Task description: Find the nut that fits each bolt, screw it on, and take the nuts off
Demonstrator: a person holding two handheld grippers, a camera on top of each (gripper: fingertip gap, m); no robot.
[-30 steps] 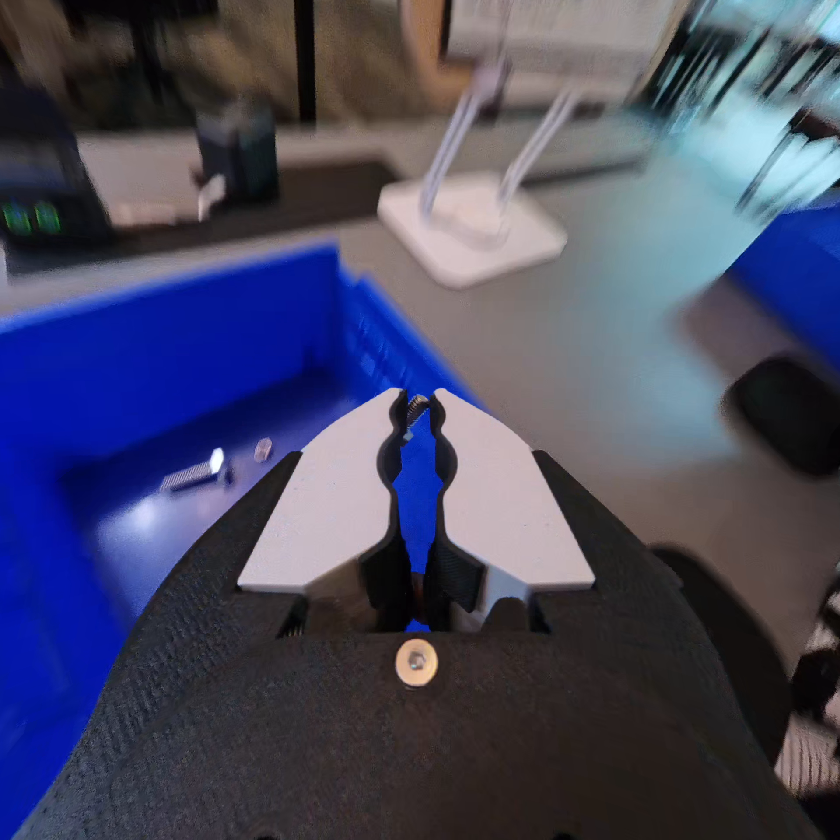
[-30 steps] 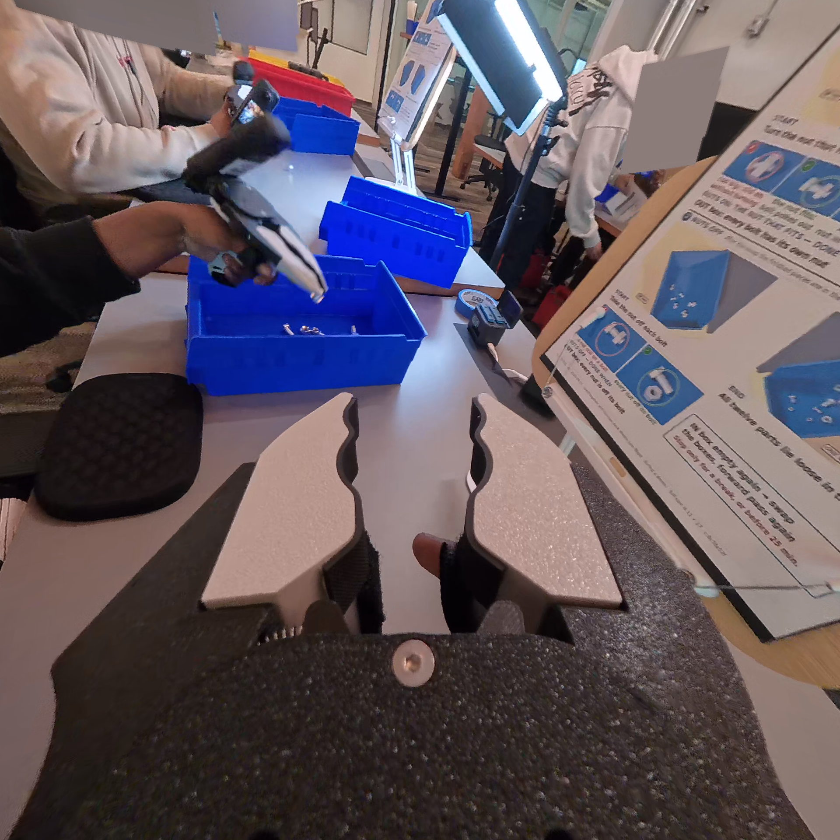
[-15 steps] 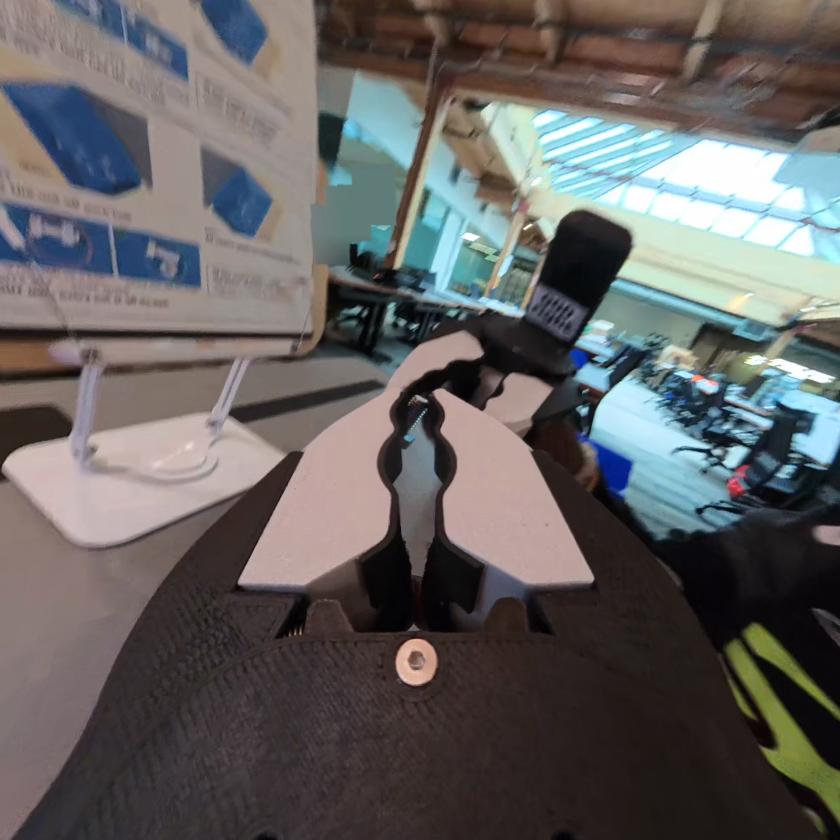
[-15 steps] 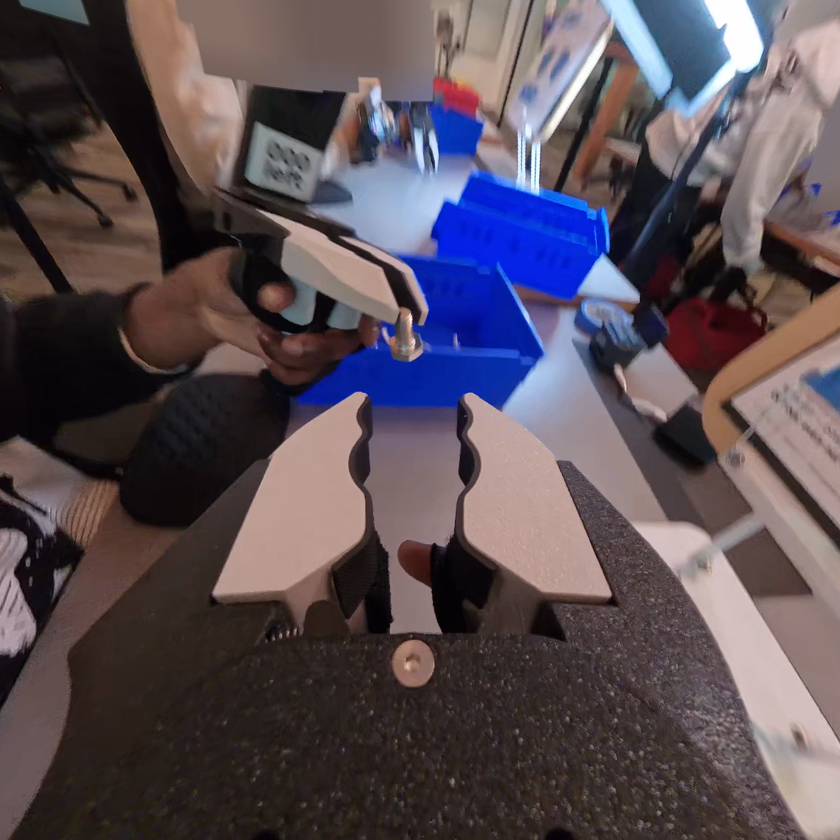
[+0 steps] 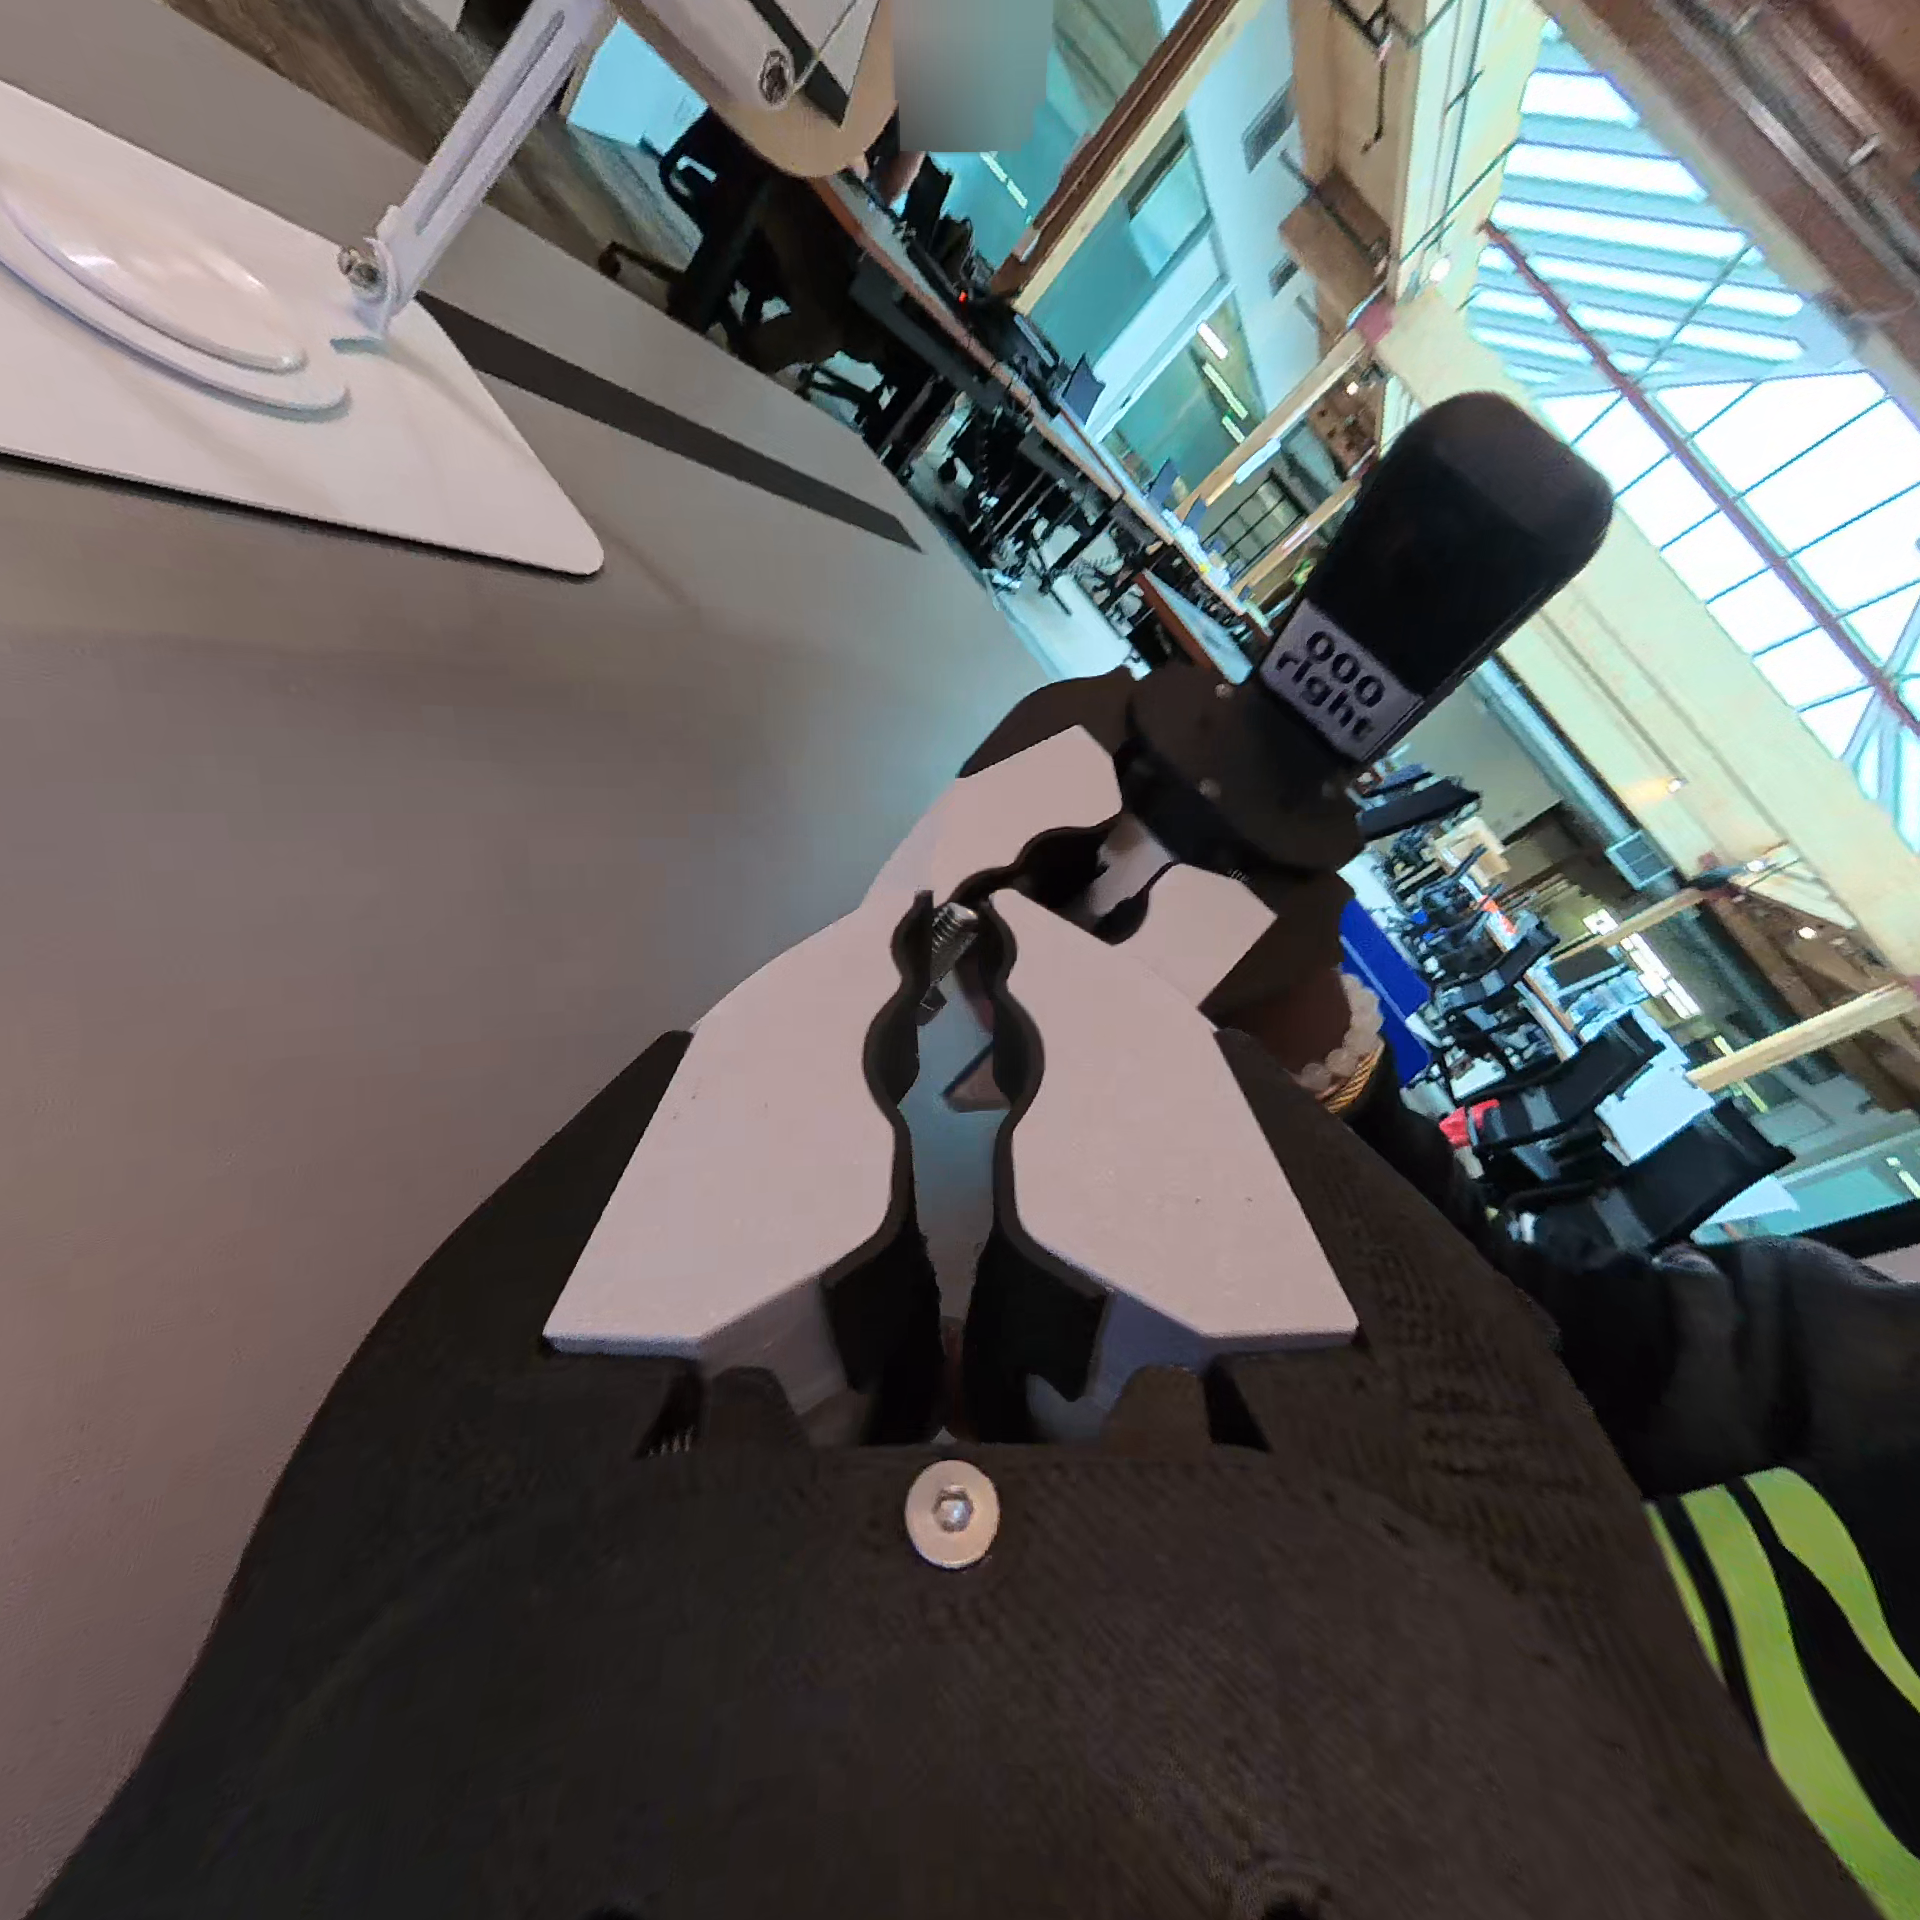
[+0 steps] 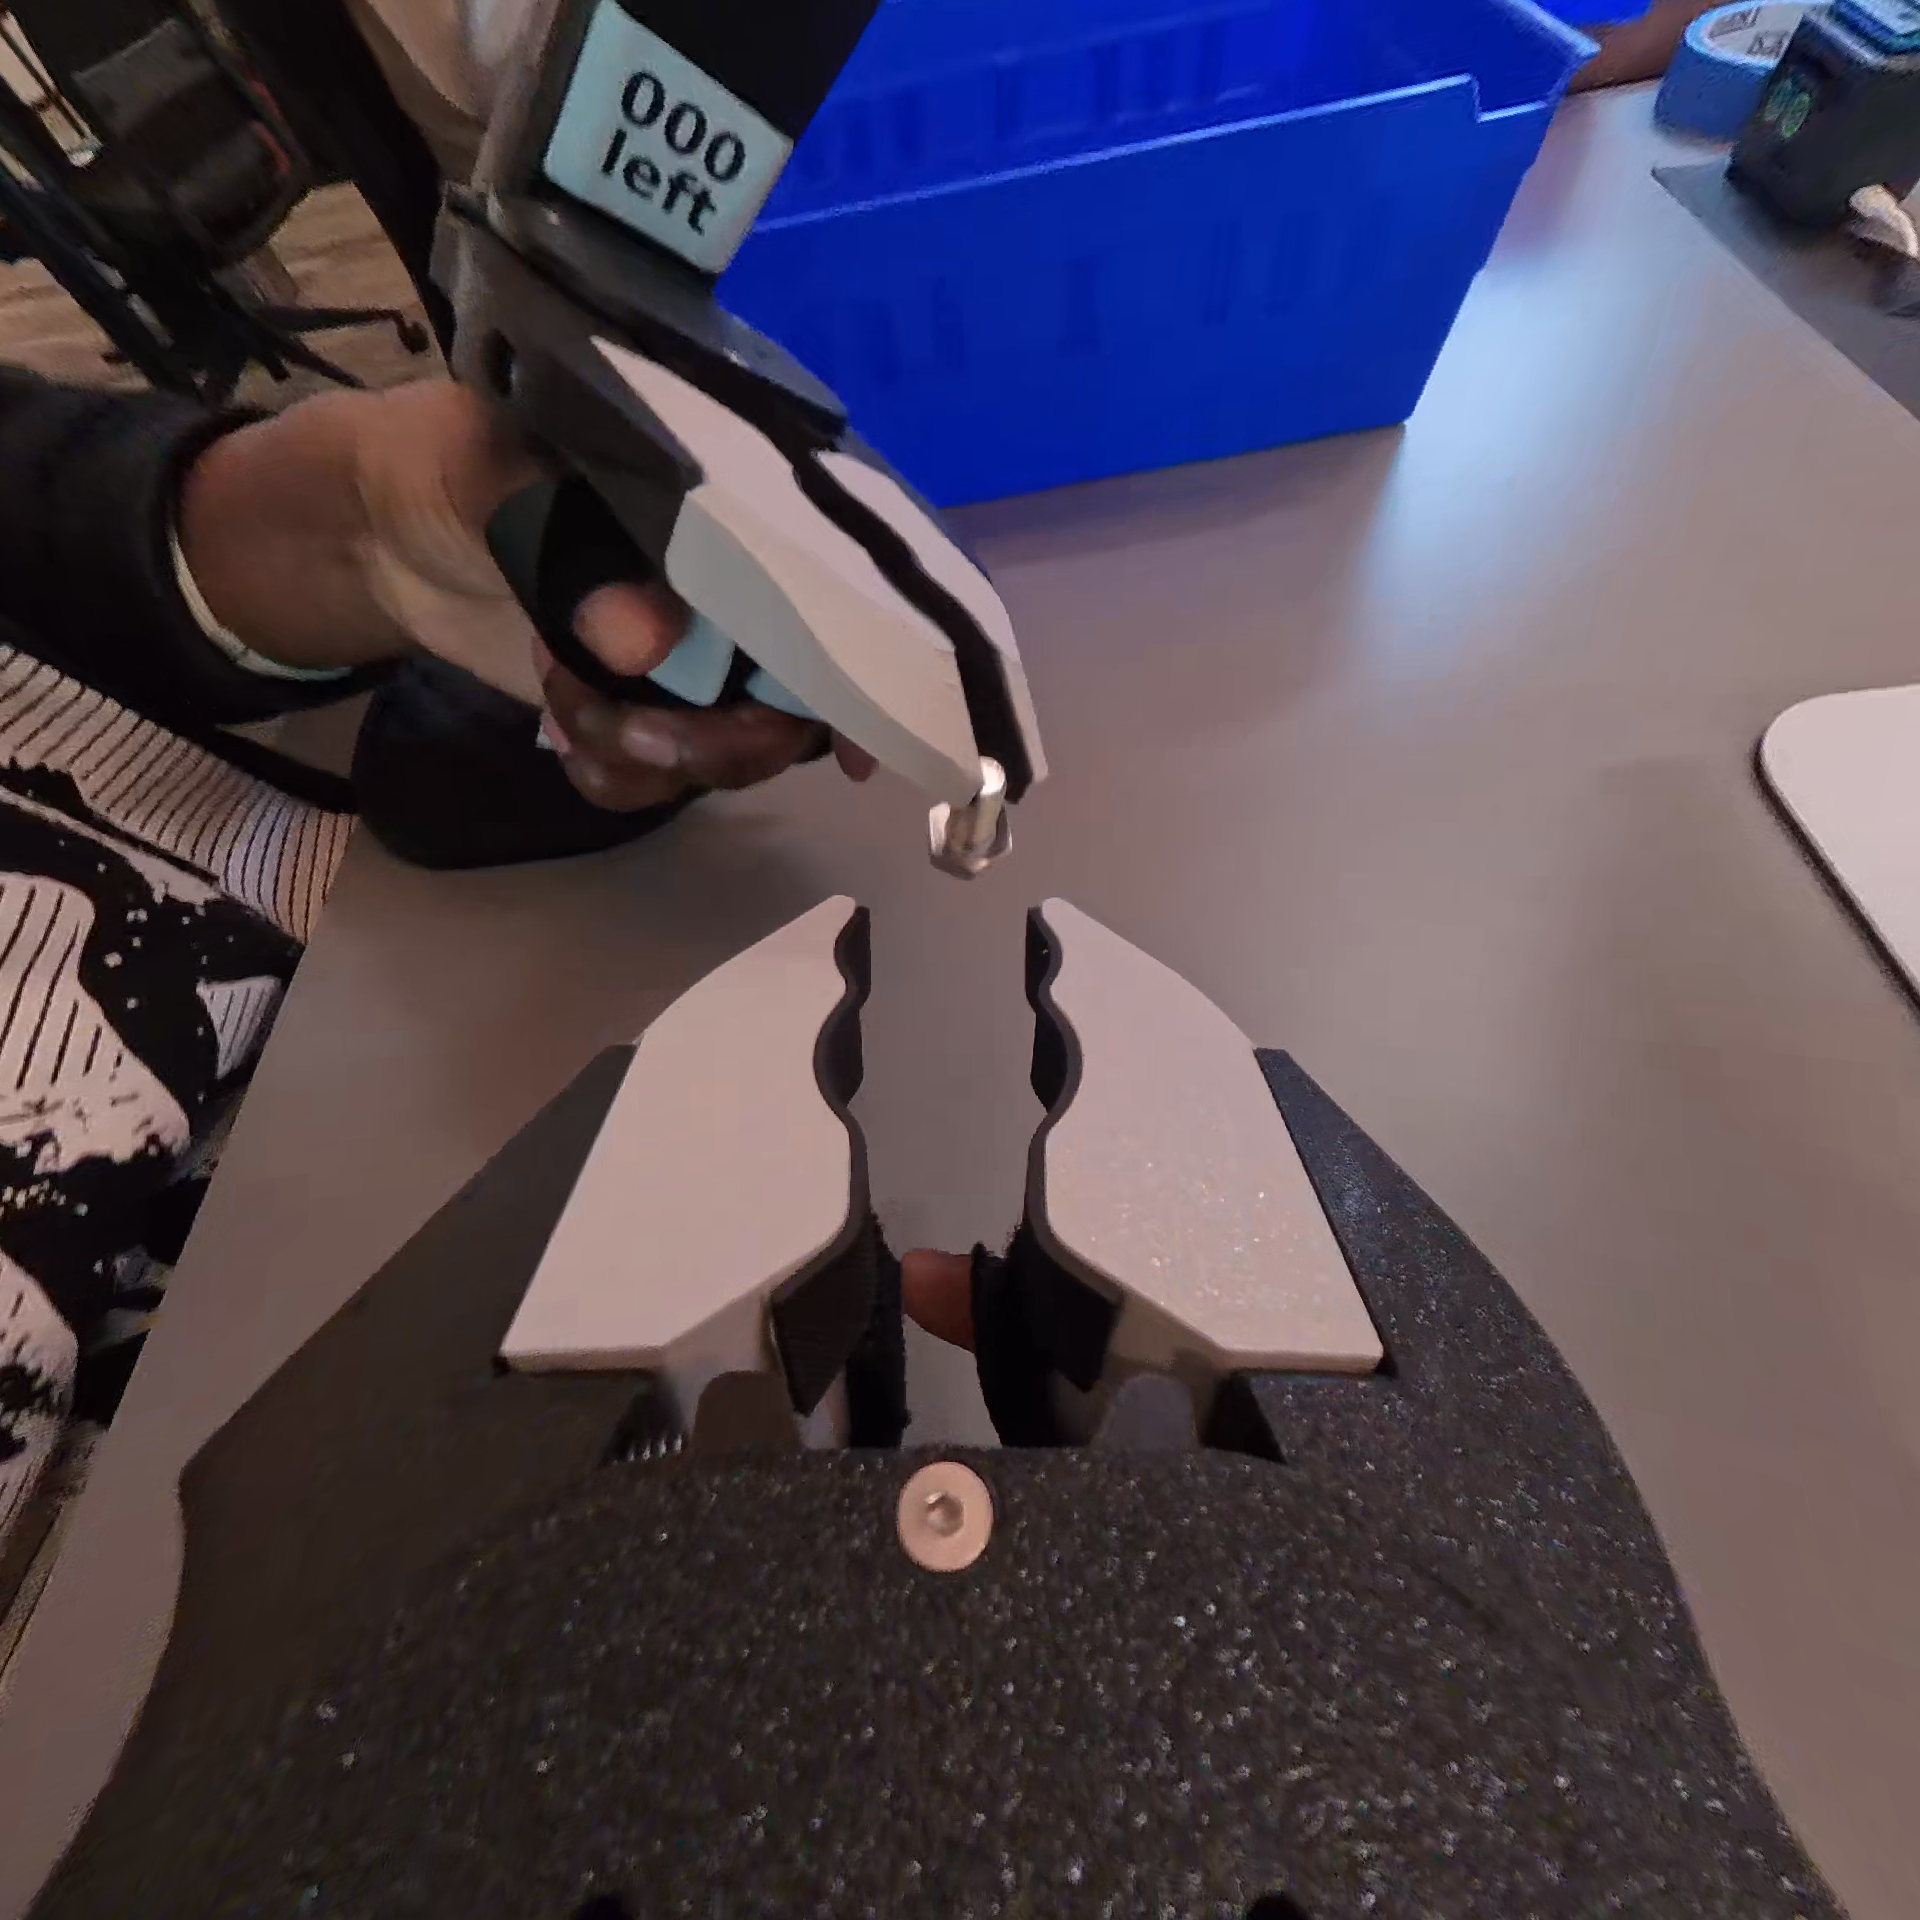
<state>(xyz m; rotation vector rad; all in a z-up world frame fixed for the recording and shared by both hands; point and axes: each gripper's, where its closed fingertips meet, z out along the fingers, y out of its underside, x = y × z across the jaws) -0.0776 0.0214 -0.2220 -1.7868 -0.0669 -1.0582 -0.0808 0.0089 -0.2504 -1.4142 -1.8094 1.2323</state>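
while the left claw (image 6: 992,774) pinches a bolt (image 6: 971,826) carrying a nut at twelve o'clock of the open, empty right claw (image 6: 945,925), unscrewing looks not yet started.

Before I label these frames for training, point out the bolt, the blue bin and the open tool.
bolt (image 6: 971,831): right wrist view, on its hex end.
blue bin (image 6: 1122,301): right wrist view, on its near wall.
right tool (image 6: 943,914): right wrist view, midway between its tips.
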